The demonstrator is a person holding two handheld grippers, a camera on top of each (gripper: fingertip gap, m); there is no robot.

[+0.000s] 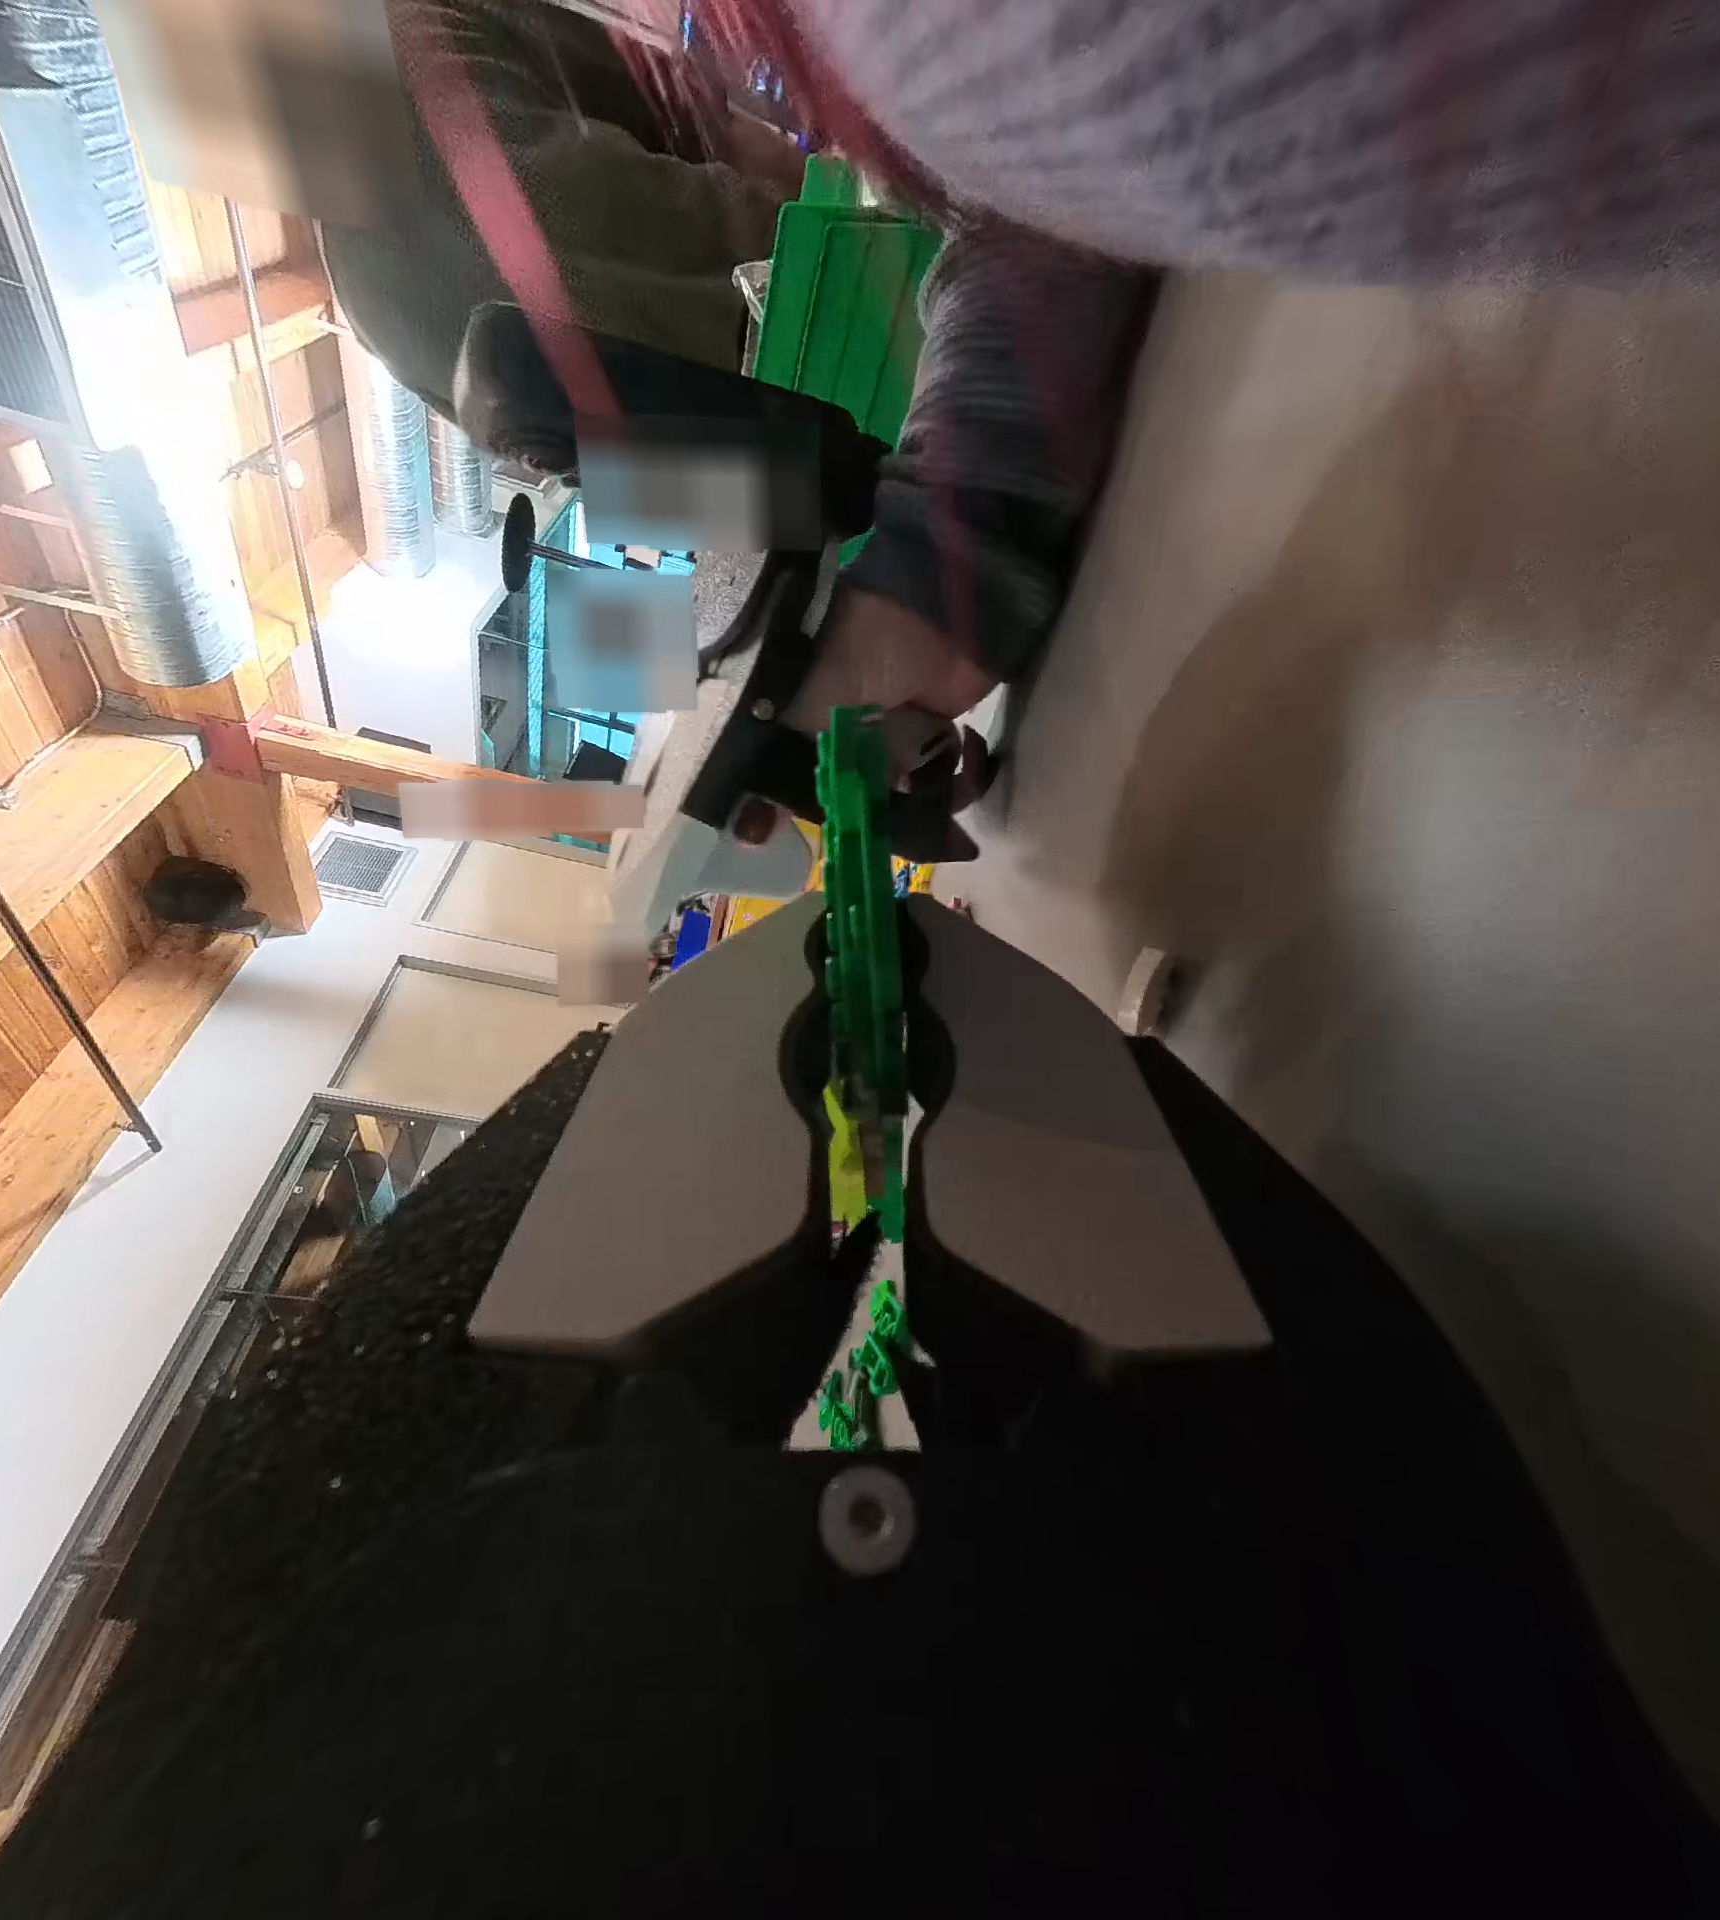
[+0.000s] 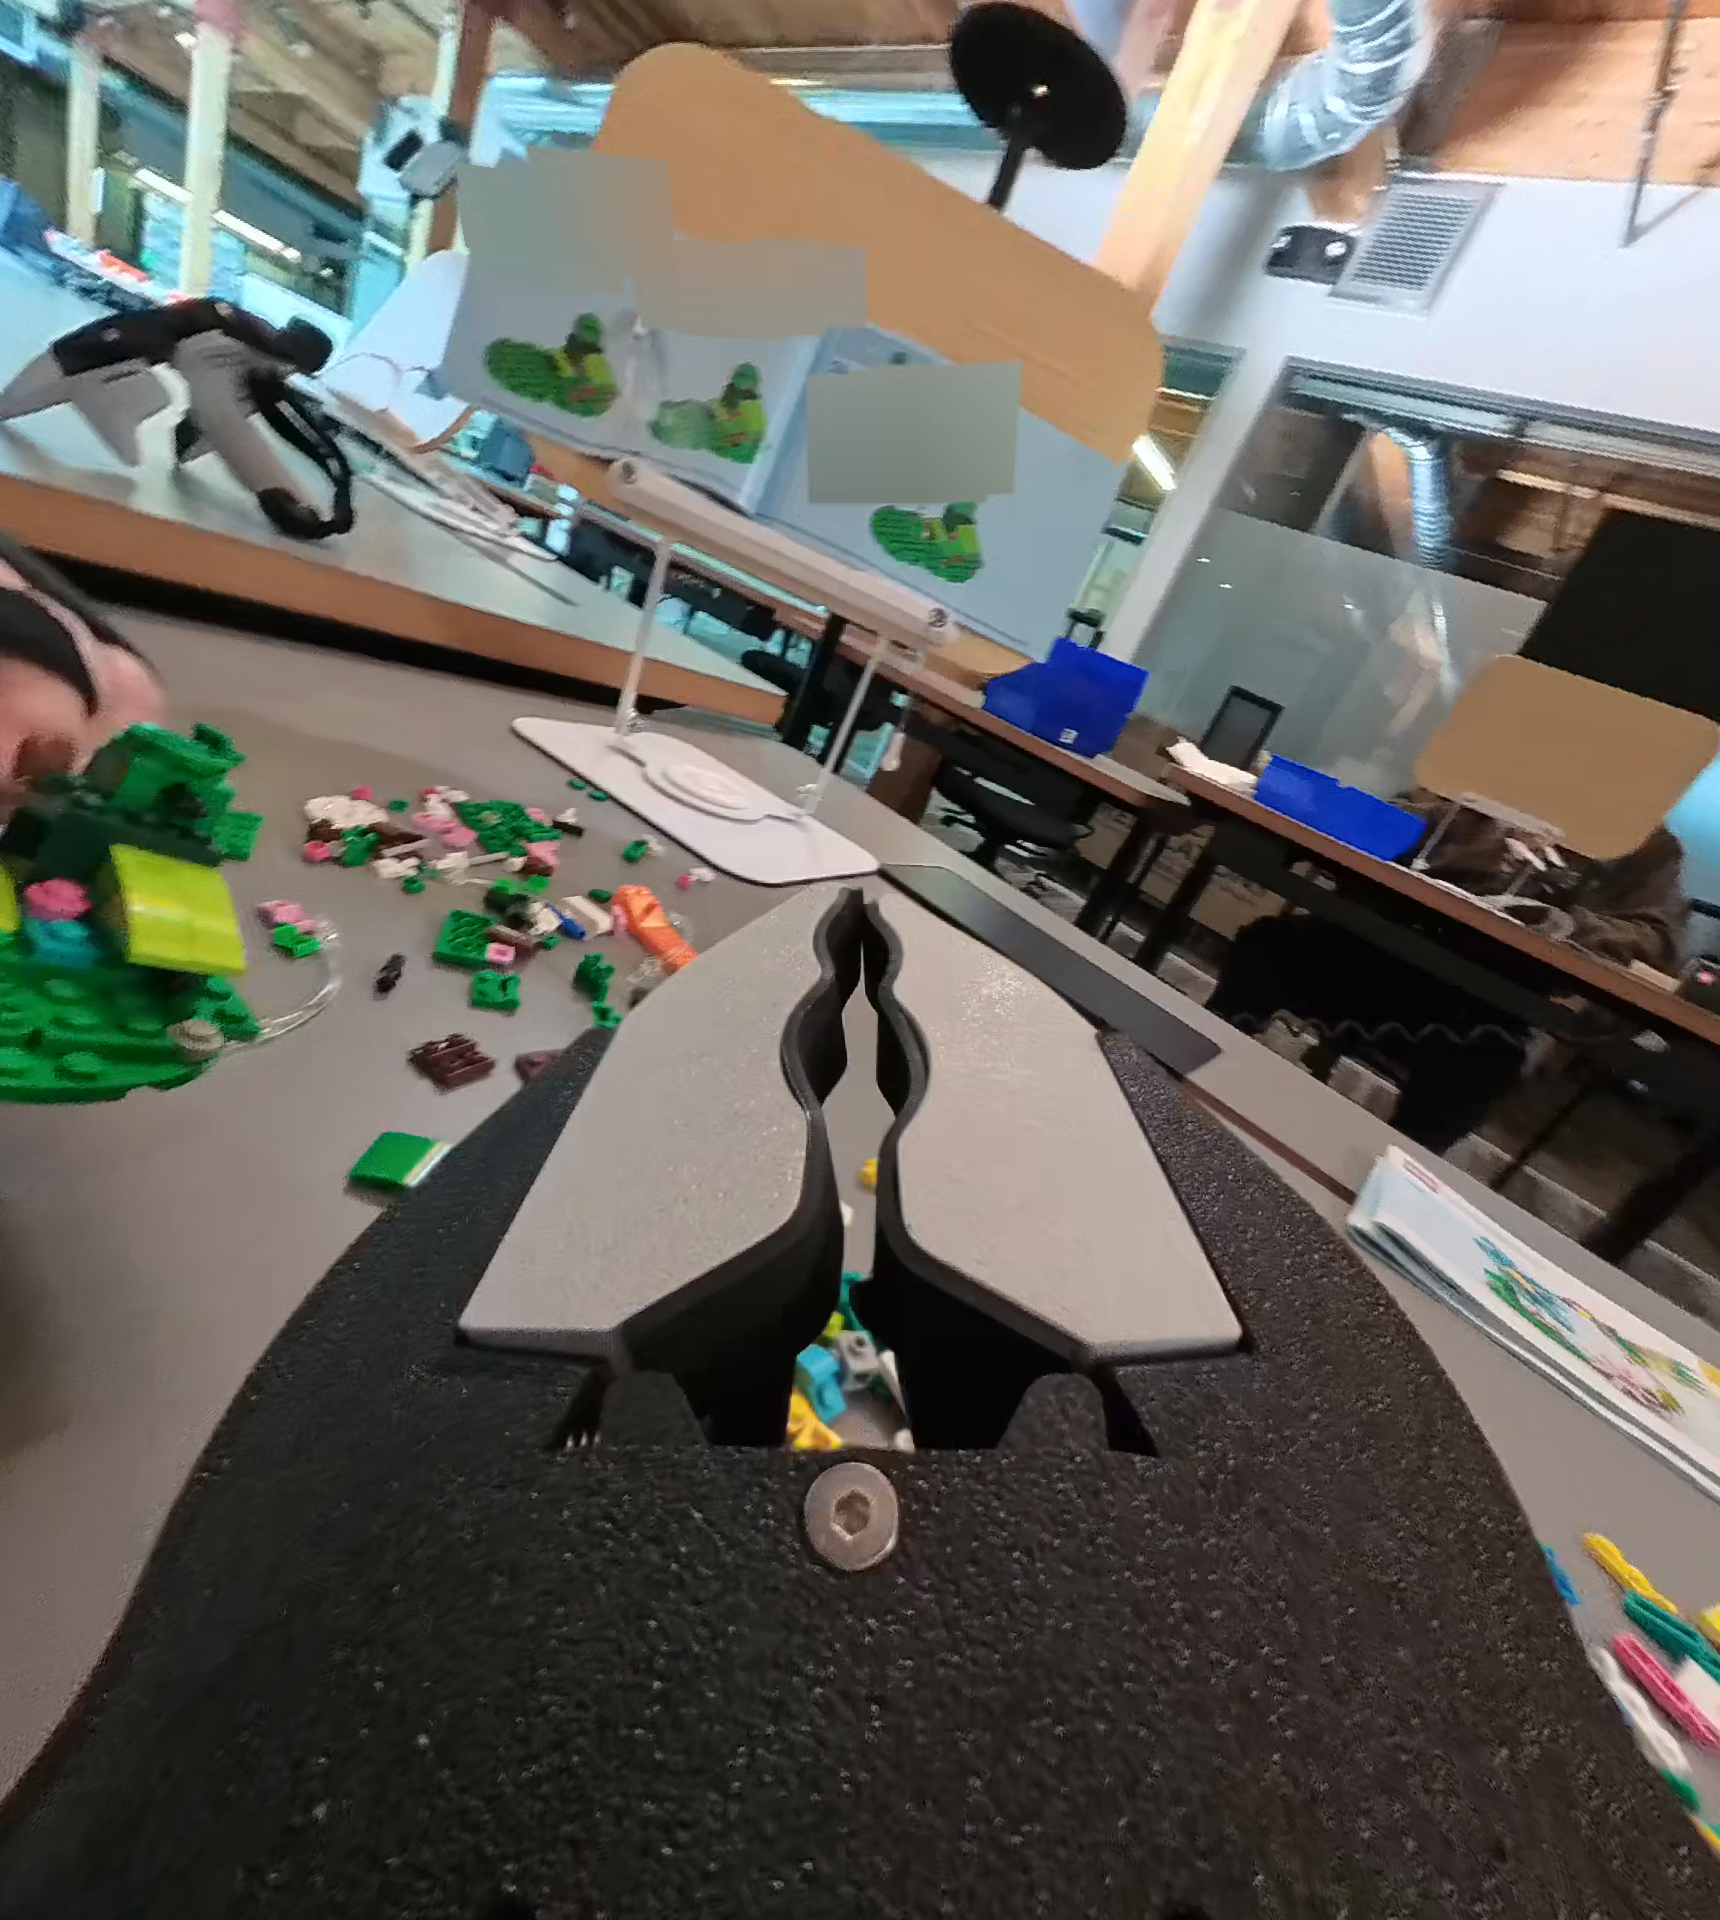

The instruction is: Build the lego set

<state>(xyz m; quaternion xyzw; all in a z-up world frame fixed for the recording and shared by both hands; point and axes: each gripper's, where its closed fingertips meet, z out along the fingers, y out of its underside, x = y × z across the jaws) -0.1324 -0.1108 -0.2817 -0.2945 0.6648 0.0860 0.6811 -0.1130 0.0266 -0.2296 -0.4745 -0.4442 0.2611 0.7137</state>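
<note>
Grey table (image 2: pixel 160 1299); left hand-held gripper (image 1: pixel 861 997) clamping one green lego build (image 1: pixel 861 883), right hand-held gripper (image 2: pixel 861 935) nearly closed, empty.

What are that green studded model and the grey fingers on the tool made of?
The green model looks like glossy moulded plastic: bright colour, sheen on its curved lime pieces, neat round studs. The right gripper has matte grey fingers that look like plastic, possibly printed; their faintly grainy surface suggests it, though coated metal cannot be ruled out.
</note>
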